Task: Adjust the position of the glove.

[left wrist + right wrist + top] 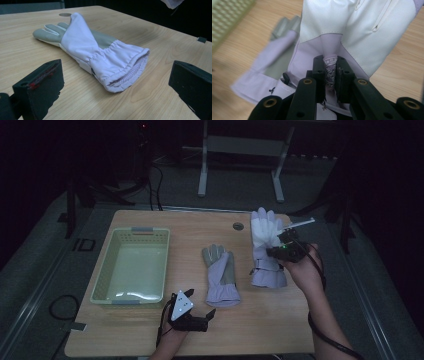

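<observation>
Right gripper: jaws pinching a fold of the white glove, which hangs off the worktop, fingers beyond the jaw tips. Left gripper: jaws spread, nothing between them; second glove lies flat just ahead, cuff opening facing the jaws. Basket beside left gripper

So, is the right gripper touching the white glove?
Touching. The right gripper view shows the right gripper with its jaws pinched on a fold of the white glove.
</observation>
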A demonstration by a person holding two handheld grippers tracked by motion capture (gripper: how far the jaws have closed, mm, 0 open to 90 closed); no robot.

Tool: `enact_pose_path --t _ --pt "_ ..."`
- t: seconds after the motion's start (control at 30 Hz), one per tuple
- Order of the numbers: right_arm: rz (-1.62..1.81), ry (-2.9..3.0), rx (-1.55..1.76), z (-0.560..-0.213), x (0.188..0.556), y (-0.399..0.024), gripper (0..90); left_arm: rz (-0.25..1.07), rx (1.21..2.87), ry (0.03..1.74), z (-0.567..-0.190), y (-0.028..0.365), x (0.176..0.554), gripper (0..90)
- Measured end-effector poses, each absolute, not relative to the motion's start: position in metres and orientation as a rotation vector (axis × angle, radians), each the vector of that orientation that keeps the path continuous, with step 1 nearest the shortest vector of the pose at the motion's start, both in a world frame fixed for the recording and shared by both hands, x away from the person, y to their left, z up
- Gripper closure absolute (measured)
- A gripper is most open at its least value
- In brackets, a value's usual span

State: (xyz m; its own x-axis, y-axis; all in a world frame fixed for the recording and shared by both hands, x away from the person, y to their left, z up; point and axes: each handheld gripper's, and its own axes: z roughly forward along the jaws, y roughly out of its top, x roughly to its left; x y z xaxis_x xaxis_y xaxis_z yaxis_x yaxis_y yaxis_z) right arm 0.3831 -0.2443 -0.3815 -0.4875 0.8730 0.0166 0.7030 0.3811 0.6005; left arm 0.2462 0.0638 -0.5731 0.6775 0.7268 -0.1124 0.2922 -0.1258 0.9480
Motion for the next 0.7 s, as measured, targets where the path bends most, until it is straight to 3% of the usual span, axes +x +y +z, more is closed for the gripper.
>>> enact_pose_path --t 0.23,0.7 --pt "0.819 2.399 1.35 -0.383 0.378 -0.195 80.2 0.459 1.71 0.824 -0.573 0.063 0.246 0.0" --pt "0.762 2.504 1.429 -0.439 0.375 -0.131 80.1 0.46 1.711 0.82 -0.573 0.063 0.245 0.1"
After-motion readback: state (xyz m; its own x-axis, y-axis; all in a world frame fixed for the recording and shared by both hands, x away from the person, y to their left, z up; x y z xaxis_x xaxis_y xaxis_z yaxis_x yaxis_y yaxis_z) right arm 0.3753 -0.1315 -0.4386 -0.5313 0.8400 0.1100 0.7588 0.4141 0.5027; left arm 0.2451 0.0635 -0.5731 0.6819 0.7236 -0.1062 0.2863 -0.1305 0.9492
